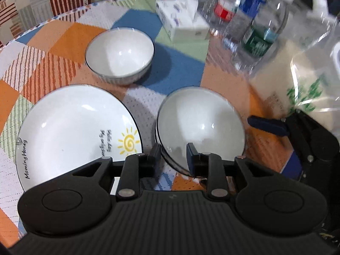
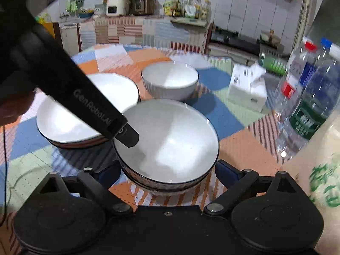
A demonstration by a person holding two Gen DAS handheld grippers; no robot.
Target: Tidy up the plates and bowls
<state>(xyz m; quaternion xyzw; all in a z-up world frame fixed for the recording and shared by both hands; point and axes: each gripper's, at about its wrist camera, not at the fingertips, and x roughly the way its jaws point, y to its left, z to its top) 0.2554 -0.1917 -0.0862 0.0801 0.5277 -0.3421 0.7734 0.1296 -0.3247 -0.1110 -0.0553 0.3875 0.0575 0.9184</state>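
Near table (image 1: 63,42) edge: left gripper (image 1: 173,155) pinches rim of near bowl (image 1: 199,123), one finger inside, one outside. Right gripper (image 2: 167,170) spread wide around same bowl (contact unclear). Sun-printed plate (image 1: 72,131) just beside; second bowl (image 1: 120,53) farther toward centre, near tissue box (image 1: 182,19), bottles (image 1: 250,21).

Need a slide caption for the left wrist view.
Left gripper pinches rim of near white ceramic bowl, beside sun-printed white plate.
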